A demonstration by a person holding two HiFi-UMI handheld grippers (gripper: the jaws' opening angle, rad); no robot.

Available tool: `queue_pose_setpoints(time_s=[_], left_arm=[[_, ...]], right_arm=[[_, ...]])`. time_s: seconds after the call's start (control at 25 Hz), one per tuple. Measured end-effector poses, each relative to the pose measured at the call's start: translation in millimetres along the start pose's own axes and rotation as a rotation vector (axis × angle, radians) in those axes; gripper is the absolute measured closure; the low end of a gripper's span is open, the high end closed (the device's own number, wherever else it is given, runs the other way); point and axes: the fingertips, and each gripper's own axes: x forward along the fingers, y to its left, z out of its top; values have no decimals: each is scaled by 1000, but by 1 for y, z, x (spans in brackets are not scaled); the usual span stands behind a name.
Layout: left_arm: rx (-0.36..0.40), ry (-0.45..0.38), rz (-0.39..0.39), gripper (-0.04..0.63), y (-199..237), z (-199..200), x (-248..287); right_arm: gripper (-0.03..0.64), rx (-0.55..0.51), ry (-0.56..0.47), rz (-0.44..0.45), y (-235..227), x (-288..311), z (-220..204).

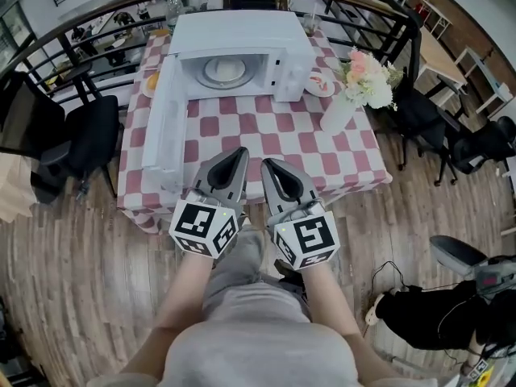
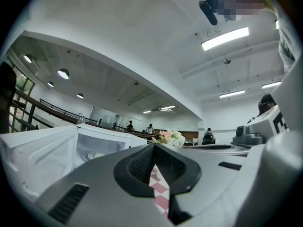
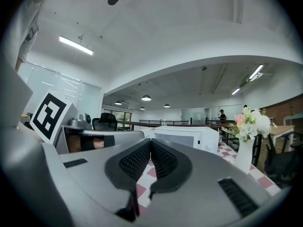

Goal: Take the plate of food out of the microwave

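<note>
The white microwave stands at the far side of the checkered table, its door swung wide open to the left. Inside, a pale plate of food rests on the turntable. My left gripper and right gripper hover side by side over the table's near edge, well short of the microwave. Both are shut with nothing between the pads. In the left gripper view the shut left gripper points past the open microwave. In the right gripper view the right gripper faces the microwave.
A white vase of flowers stands right of the microwave, beside a small plate. Another dish lies left of the door. Black chairs flank the table, and a railing runs behind it.
</note>
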Motion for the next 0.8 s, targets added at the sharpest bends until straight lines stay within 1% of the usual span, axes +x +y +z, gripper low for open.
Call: queue_pose_setpoints(time_s=[0.24,0.44,0.68,0.76,0.8], left_arm=[[-62,14,22,592,18,-8,31],[-48,40,48,590,37,-19,59],[-78,30,79,549,65,-18,93],[-92,39,84,518,75,-18,103],[-99,44,85,490,79,-18,109]], right_arm=[[594,-12,4,7,-24,19,-5],[594,-15,12,18,-49,46,-10],[594,-37,14,52,-71,83,-9],[594,-33,15,58,-77,95,-9],[594,-27,16,58,-81,101,-9]])
